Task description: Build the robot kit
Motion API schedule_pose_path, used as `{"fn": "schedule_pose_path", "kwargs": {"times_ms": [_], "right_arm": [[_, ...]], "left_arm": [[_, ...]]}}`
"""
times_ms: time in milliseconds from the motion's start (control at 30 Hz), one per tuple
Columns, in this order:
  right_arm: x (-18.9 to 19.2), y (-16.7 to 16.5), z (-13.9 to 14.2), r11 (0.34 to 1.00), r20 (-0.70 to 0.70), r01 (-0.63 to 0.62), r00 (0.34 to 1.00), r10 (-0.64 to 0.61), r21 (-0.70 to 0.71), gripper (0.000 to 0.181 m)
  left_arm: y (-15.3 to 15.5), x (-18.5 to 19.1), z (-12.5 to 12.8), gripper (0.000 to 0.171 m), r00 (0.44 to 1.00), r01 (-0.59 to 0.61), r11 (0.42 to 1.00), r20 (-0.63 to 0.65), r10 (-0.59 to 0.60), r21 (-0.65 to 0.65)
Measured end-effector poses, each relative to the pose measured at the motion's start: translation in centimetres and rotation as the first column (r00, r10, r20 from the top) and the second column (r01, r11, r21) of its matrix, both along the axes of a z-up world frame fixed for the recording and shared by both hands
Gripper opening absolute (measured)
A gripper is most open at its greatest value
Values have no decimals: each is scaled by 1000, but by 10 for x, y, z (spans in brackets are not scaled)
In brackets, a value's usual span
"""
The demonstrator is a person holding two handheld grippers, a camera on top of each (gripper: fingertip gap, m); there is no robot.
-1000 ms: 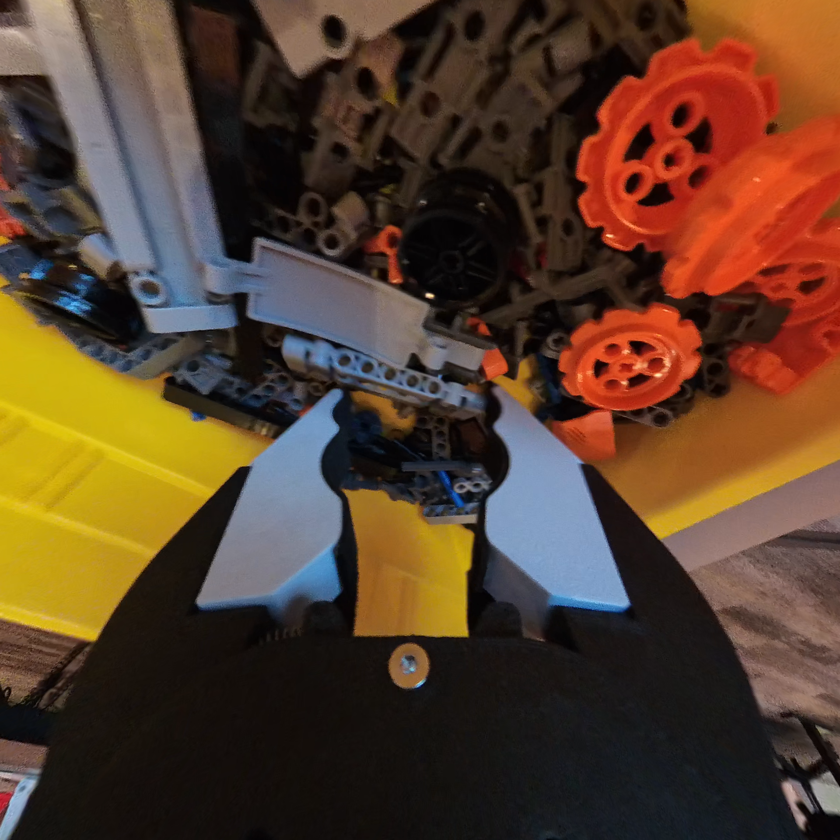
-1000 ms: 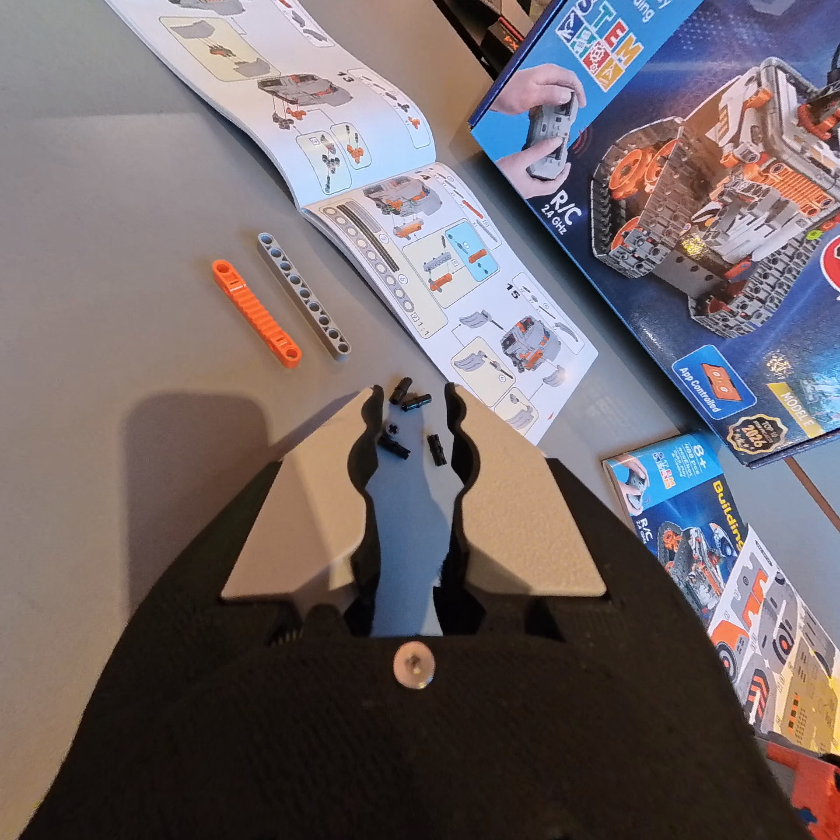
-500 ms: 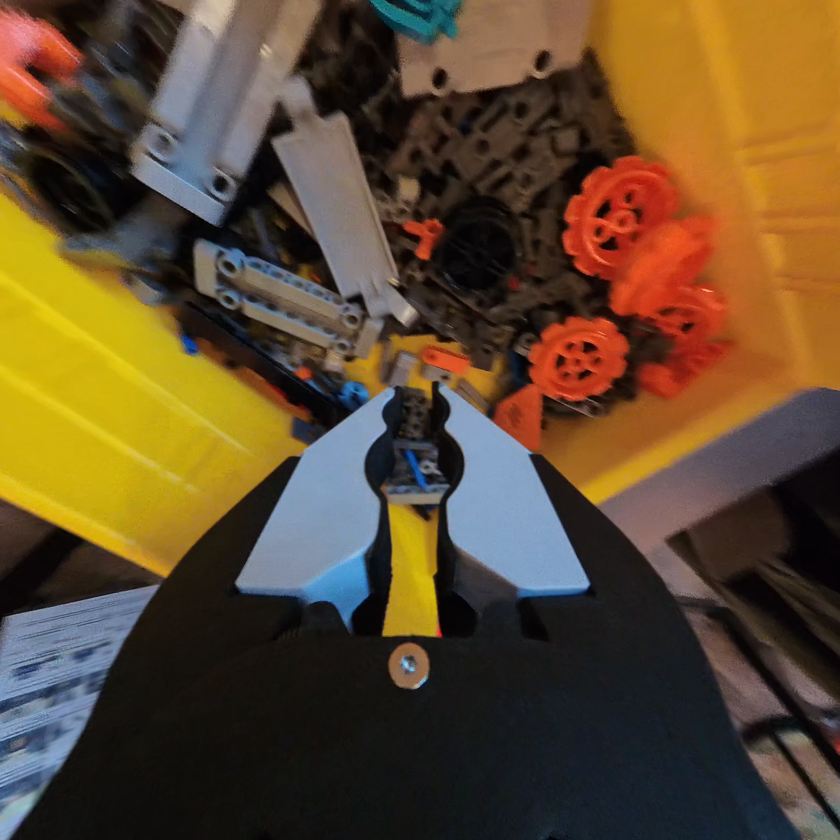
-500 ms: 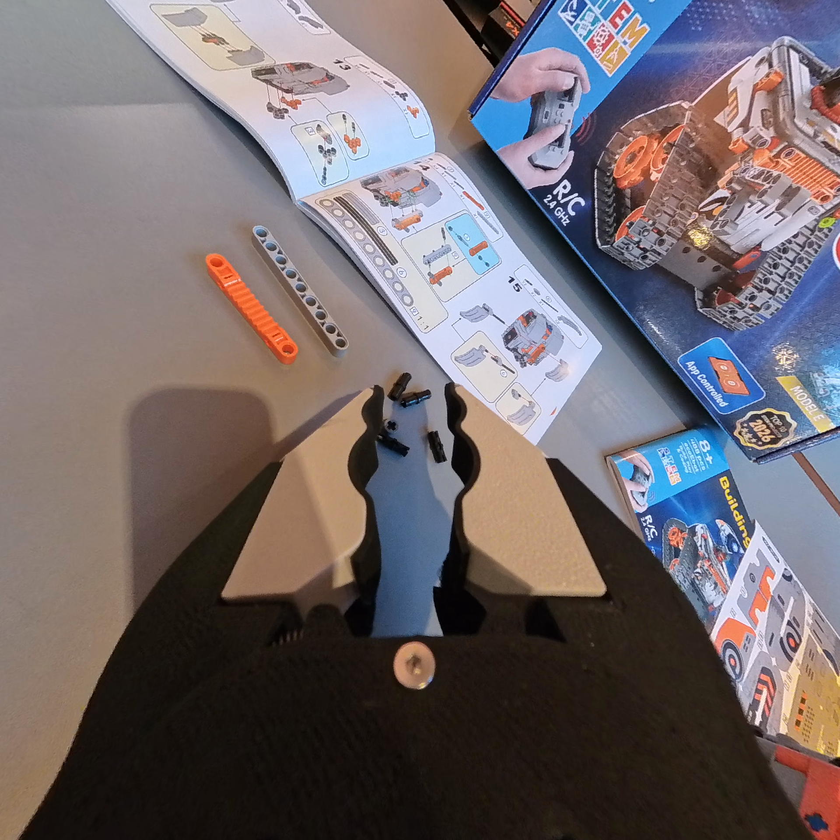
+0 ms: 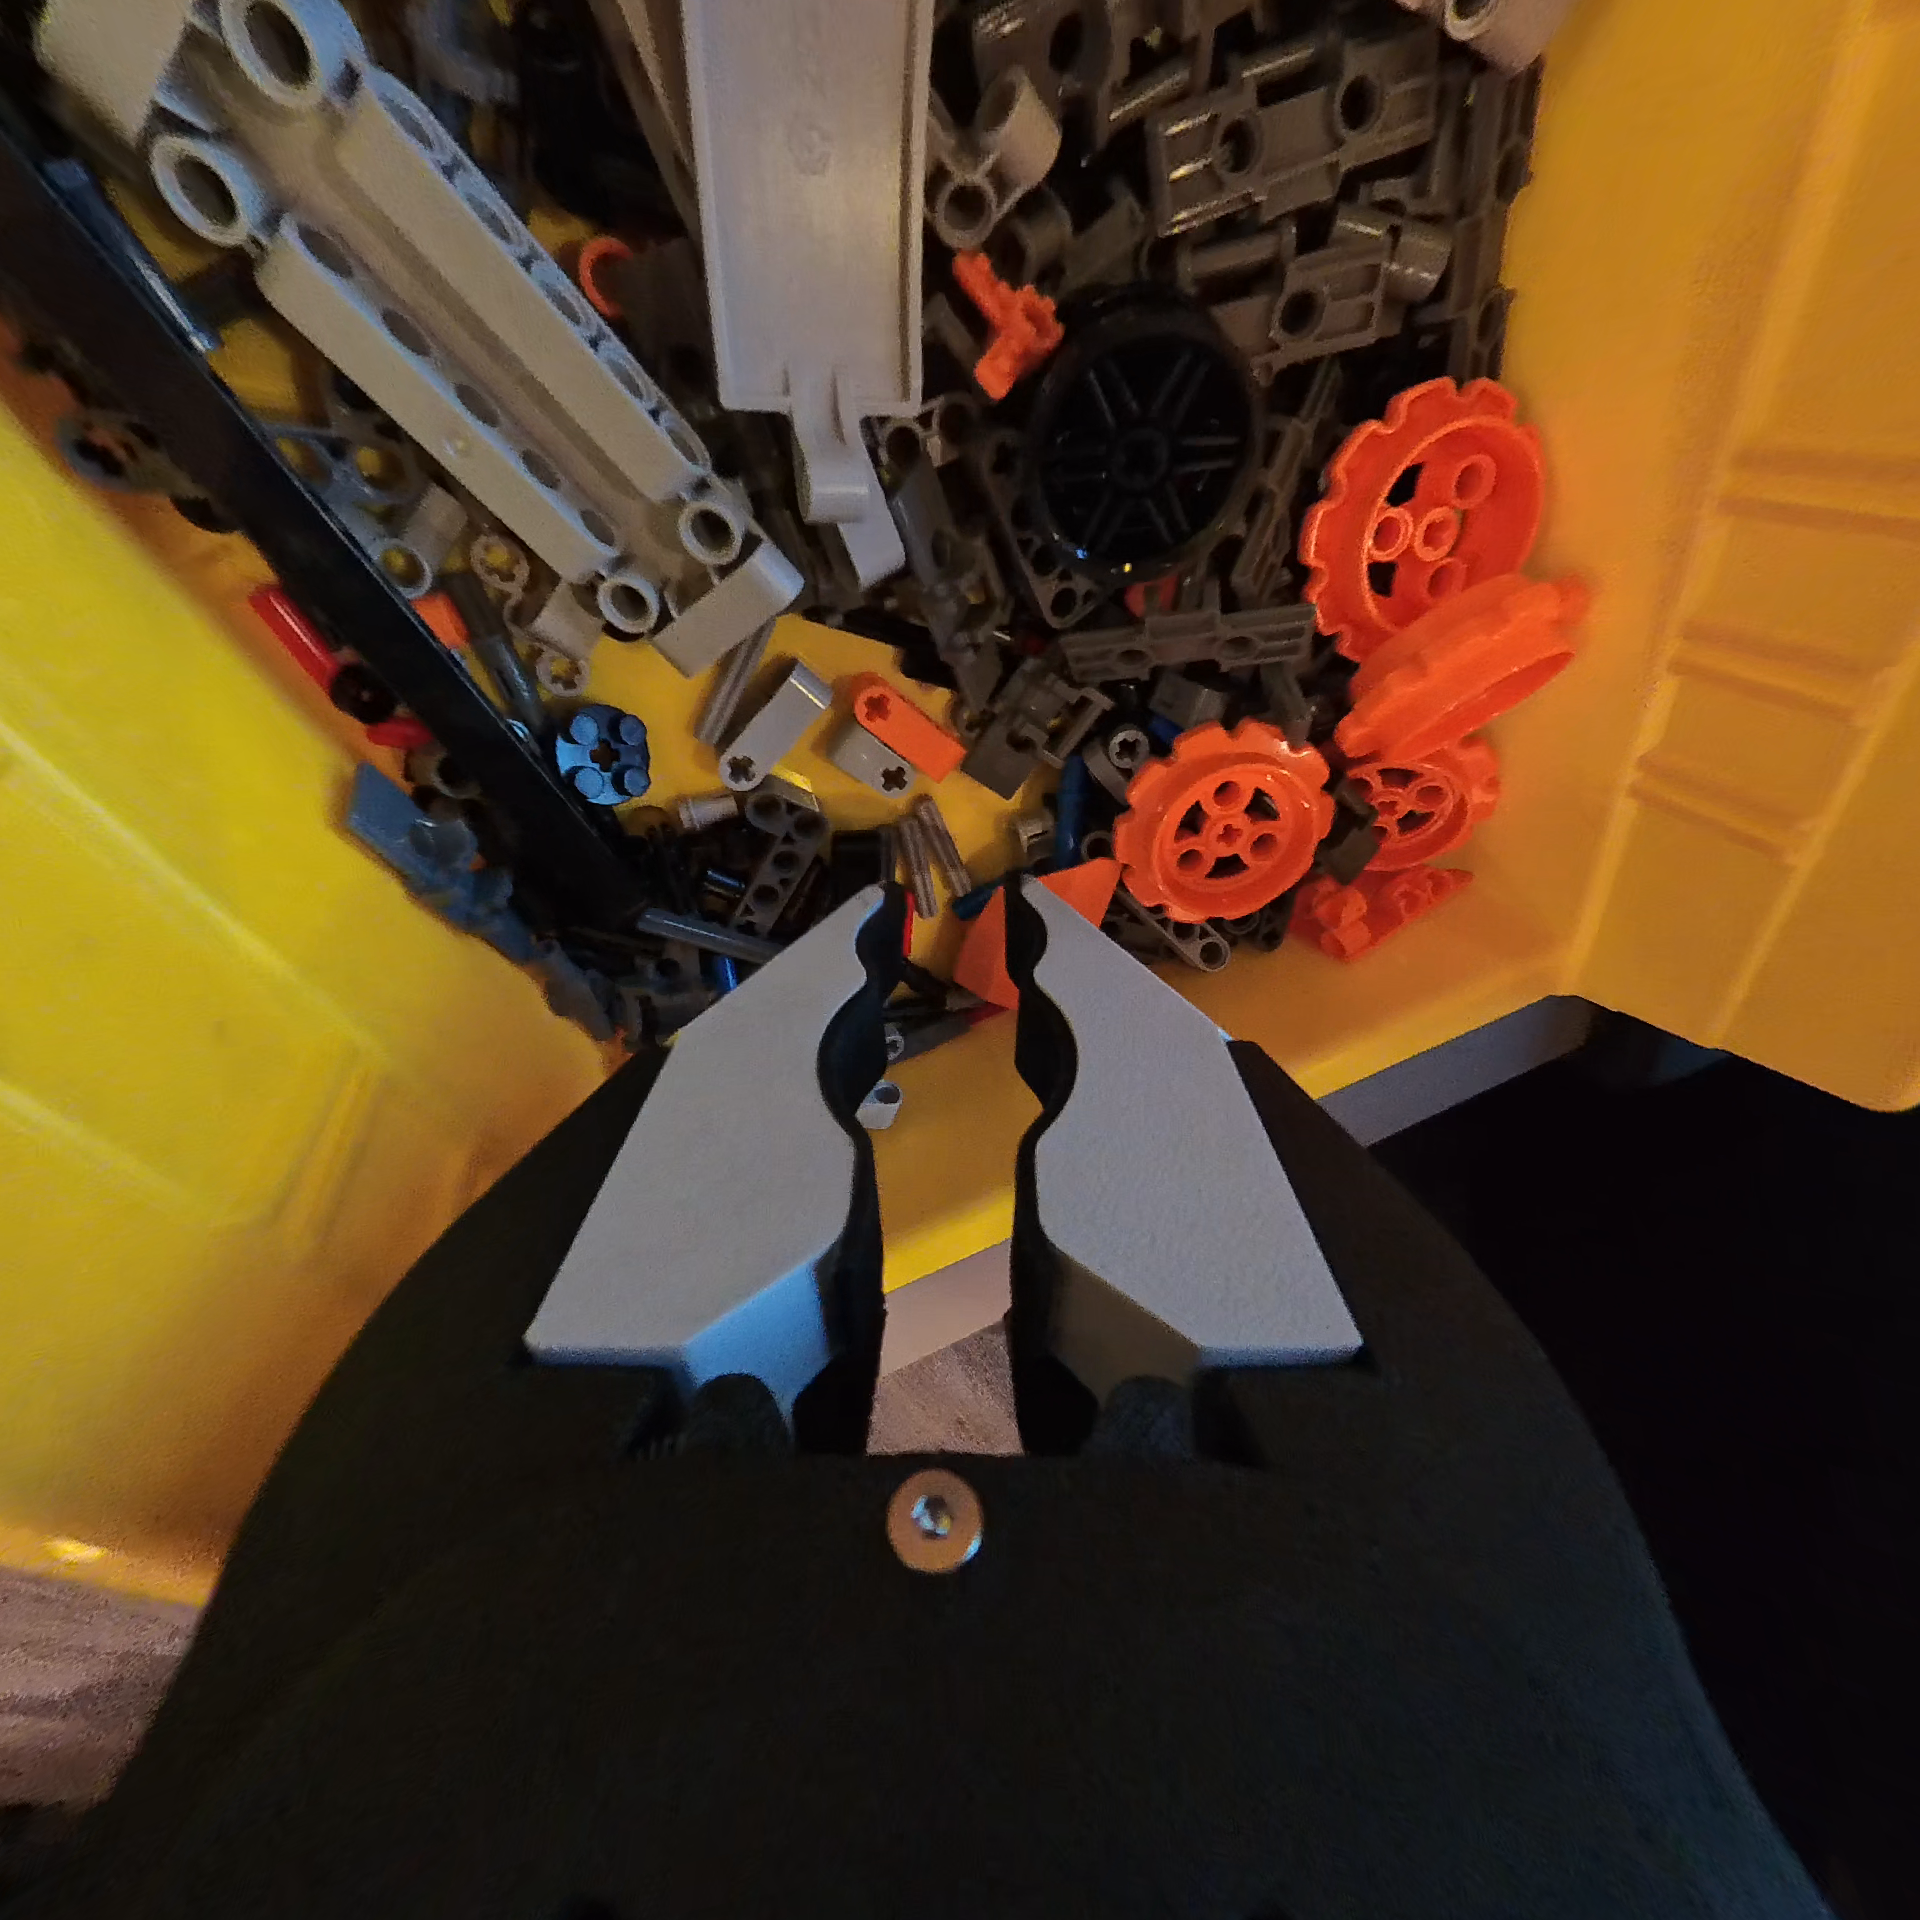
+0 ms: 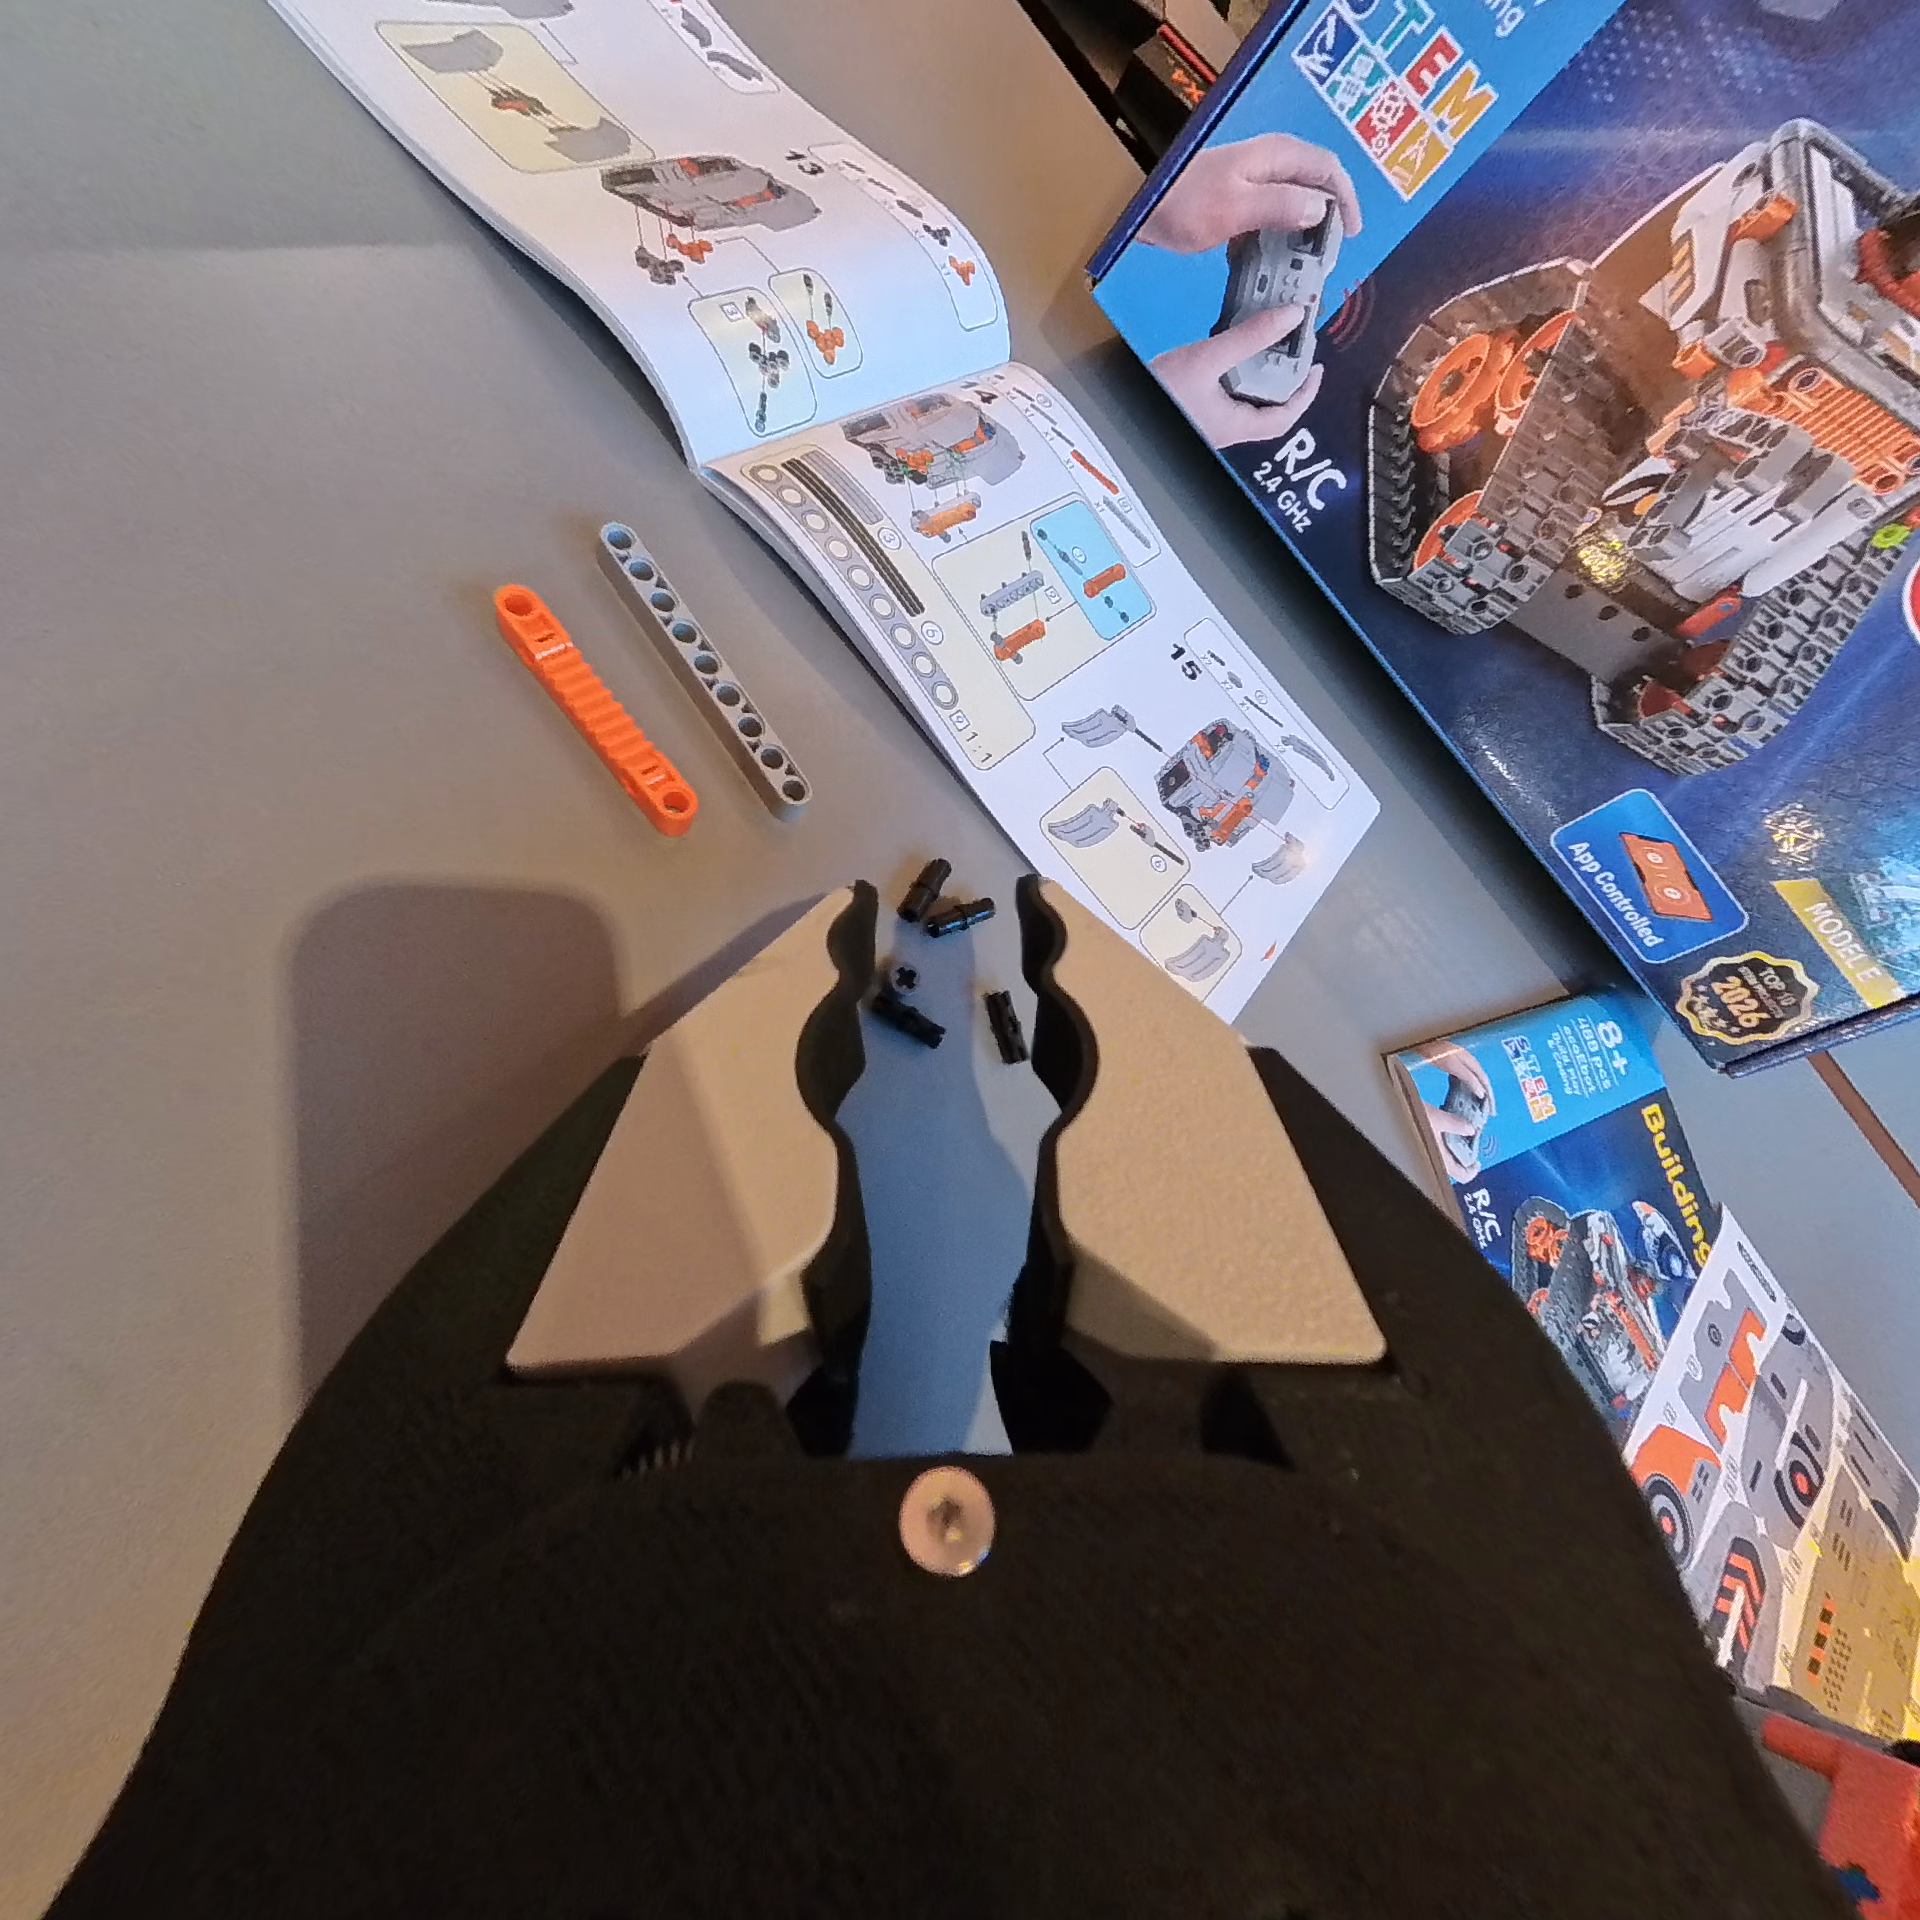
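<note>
Hovering our left gripper (image 5: pixel 951 899) in the yellow bin (image 5: pixel 260 987), jaws apart and empty, over small pieces beside an orange gear (image 5: pixel 1226 821). Our right gripper (image 6: pixel 940 899), jaws apart, empty, straddles black pins (image 6: pixel 951 914) on the grey table (image 6: pixel 260 416).

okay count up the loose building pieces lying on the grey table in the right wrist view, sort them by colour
Orange: 1, the ribbed beam
Grey: 1, the holed beam
Black: 5, the small pins on the table by the right gripper fingers
Total: 7
</note>
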State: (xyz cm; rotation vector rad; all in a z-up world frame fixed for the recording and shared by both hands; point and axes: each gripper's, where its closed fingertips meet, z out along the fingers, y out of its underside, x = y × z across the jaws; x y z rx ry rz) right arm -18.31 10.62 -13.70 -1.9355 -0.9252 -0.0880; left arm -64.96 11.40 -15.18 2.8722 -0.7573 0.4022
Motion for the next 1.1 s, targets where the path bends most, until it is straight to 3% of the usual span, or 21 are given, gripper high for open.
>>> {"fn": "schedule_pose_path", "kwargs": {"times_ms": [533,700,867,1100], "right_arm": [[-5,-3,-4,1000,28,-26,999,27,-15,26],[-7,-5,-5,999,39,-36,999,37,-18,26],[-8,-5,-7,999,46,-42,998,43,-26,26],[-9,-6,-11,998,58,-48,997,50,-35,26]], "left_arm": [[-2,6,-9,18,998,3,1000,-68,-4,-10],[-2,-5,-9,8,996,22,1000,-88,-22,0],[-4,0,-11,11,999,-11,1000,-38,10,-25],[-1,-1,-13,5,989,62,997,-134,-56,35]]}}
